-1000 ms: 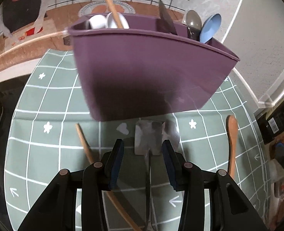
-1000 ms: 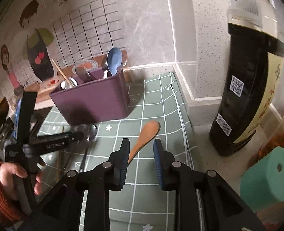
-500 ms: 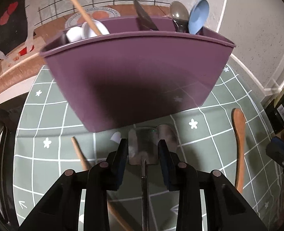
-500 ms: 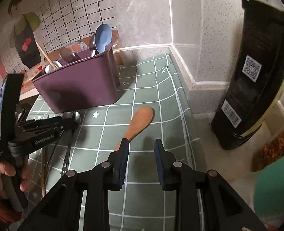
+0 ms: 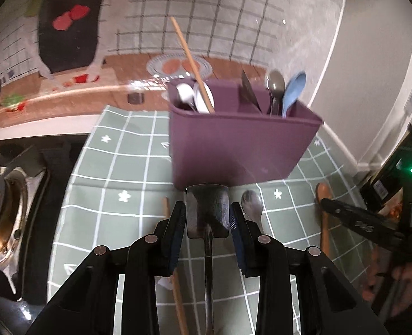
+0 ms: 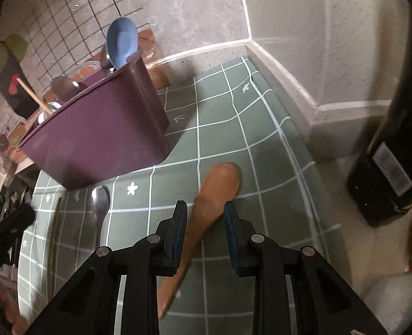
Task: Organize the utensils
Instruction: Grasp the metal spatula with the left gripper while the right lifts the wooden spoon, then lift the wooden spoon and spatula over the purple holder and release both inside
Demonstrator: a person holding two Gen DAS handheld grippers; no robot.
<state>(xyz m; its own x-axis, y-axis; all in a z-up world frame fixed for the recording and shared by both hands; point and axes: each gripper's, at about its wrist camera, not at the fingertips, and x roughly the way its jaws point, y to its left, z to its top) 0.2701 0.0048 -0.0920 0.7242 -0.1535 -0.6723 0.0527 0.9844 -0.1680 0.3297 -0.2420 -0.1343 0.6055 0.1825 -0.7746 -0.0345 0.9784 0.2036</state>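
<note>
The left gripper point(image 5: 208, 217) has its fingers point(image 5: 175, 223) closed to a middling width against the two side edges of a metal spatula point(image 5: 207, 209). The blade fills the gap from pad to pad and its thin handle runs back toward six o'clock between the gripper's arms, so the spatula is held. The blade appears raised clear of the green checked mat point(image 5: 108, 173) that covers the surface, just in front of the purple utensil holder point(image 5: 239, 145).

That holder stands at twelve o'clock from the left gripper. Its left compartment carries white spoons point(image 5: 194, 97) and a wooden stick point(image 5: 192, 61). A dark blade point(image 5: 249, 92) stands near the middle, and a grey spoon point(image 5: 275, 86) and a blue spoon point(image 5: 293, 89) stand at the right end.

A metal spoon point(image 5: 252, 205) lies on the mat at about two o'clock from the held blade, just beside it. Another wooden stick point(image 5: 176, 279) lies under the left finger.

In the right wrist view the right gripper point(image 6: 204, 223) hangs over a wooden spoon point(image 6: 214, 195) lying on the mat. Its fingers point(image 6: 179, 223) stand at a middling gap, one on each side of the neck below the bowl. I cannot tell whether the pads press on the wood. The spoon's bowl points to one o'clock and its handle runs back to seven o'clock. A dark bottle point(image 6: 395, 150) stands at three o'clock, off the mat.
</note>
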